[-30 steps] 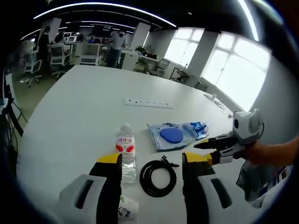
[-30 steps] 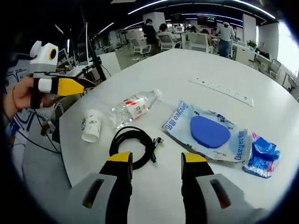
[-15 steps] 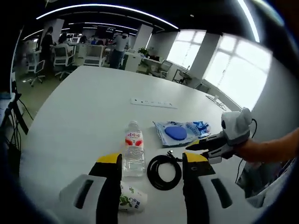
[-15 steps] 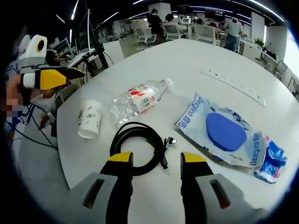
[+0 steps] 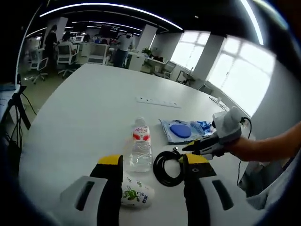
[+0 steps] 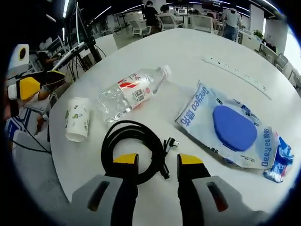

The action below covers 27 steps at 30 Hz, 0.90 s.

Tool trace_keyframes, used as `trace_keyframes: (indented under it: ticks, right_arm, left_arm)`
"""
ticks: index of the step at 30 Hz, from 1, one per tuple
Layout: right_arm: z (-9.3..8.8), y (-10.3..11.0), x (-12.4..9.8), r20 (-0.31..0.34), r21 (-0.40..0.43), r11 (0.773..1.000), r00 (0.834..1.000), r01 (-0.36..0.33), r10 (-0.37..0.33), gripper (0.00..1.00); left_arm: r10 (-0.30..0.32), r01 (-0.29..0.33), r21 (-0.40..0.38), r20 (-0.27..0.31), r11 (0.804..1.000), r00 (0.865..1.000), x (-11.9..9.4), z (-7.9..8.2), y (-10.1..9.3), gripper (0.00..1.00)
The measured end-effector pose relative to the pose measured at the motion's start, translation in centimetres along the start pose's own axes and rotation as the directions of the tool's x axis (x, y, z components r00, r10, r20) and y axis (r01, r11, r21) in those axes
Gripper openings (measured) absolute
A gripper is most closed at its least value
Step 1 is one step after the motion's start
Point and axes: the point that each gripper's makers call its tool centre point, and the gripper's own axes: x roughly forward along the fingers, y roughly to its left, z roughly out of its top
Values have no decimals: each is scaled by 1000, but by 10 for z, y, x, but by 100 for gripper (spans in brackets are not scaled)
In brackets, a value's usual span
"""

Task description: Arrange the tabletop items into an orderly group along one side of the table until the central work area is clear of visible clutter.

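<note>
A black coiled cable (image 6: 131,149) lies on the white table (image 6: 188,52), and my right gripper (image 6: 157,160) stands open with its jaws just over the coil's near edge. Beyond it a clear water bottle (image 6: 129,92) lies on its side, with a tipped paper cup (image 6: 76,119) to its left. A blue pad in a printed plastic pack (image 6: 230,129) and a crumpled blue wrapper (image 6: 277,157) lie to the right. My left gripper (image 5: 153,162) is open above the cup (image 5: 134,194) and bottle (image 5: 141,150). The right gripper (image 5: 188,148) reaches the cable (image 5: 167,167) from the right.
A white power strip (image 5: 156,101) lies further along the table, past the pack (image 5: 181,131). The table's near rounded edge (image 6: 54,155) runs close to the cup. Office chairs, desks and people stand in the background beyond the table's far end.
My right gripper has come down closer to the cable, and its jaws stand slightly narrower. The left gripper's view has pulled back, so the cup shows more fully.
</note>
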Motion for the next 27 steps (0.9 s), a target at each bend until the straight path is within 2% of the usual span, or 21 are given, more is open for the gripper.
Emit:
trace_keyframes:
  ticks: [13,16,19,21,27]
  right_arm:
    - [-9,-3,12,-40,1,1000,999,28,-28,14]
    - [-9,-6,14,-41,0,999,998,48,-48,13]
    - [-10,-7,15,-41,-37,997,997,61,-63,12]
    - [-9,-8,15,-43,-22,997,996,71,-72,11]
    - [-9,-8,14,-30,-28,998,998,58,-59,8]
  left_arm:
    - [-7,7,2,1,1000,1000,0,-4,-3,50]
    - [-8,8,0,-4,1000,1000,1,-7,-3,49]
    - [-5,5,-1,-8,1000,1000,1,-9,-2,49]
    - [-7,6,-3,-7,1000,1000,1,-8,-3,49]
    - [-8,8,5,-12,1000,1000,2,-8,-6,49]
